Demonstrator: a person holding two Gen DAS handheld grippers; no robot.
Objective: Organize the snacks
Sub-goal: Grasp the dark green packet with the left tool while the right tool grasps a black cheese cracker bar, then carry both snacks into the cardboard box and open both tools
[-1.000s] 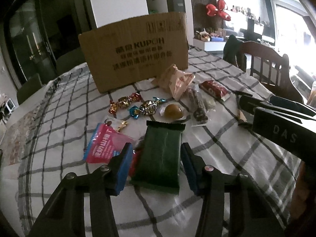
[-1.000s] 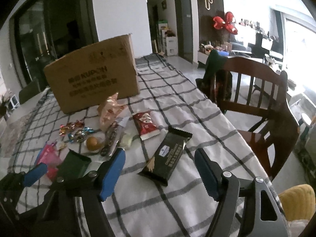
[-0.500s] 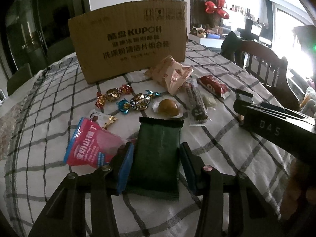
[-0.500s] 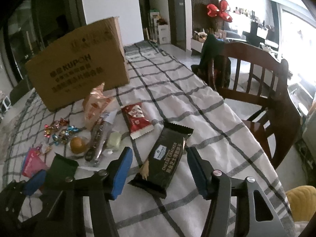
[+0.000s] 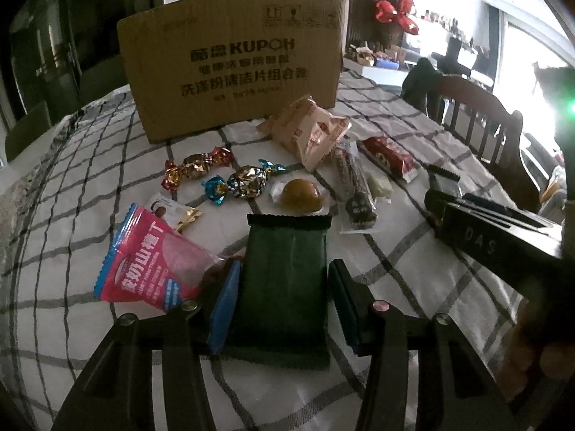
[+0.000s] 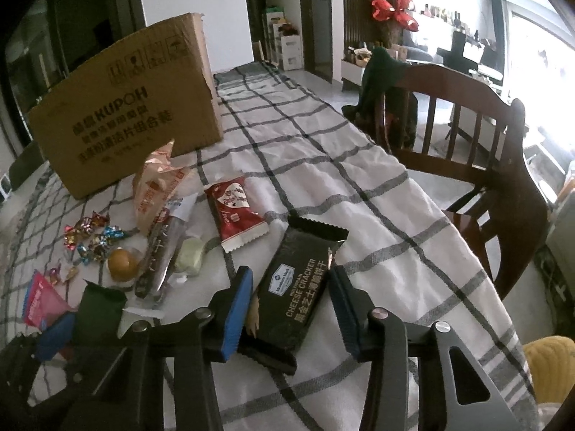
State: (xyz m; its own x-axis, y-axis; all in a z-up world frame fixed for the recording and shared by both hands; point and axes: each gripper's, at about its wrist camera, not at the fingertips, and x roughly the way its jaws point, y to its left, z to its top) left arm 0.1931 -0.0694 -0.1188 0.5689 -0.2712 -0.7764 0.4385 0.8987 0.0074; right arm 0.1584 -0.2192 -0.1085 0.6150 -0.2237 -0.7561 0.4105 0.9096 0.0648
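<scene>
Cardboard comes first: the big box [image 5: 230,68] stands at the far end of the checked cloth [image 6: 377,186], and the snacks lie spread out in front of it. Next in size are the two long packs, one for each claw. The green pack [image 5: 285,287] lies flat on the cloth with its long side pointing from the left claw [image 5: 282,309] straight toward the box. It sits right between the two blue pads, which stand partly spread along its long edges. I cannot tell if the pads press it yet or only sit beside it. A pink bag [image 5: 151,262] lies just beside the left pad. The black cracker pack [image 6: 302,287] lies the same way for the right claw [image 6: 289,309], but tilted a little, with its far end leaning right. That claw is closing, with the pack between its pads and small gaps on both sides. Each claw is nearest its own pack, so each only needs to squeeze across the short way. The small candies [image 5: 222,176] lie near the box, away from both claws.
</scene>
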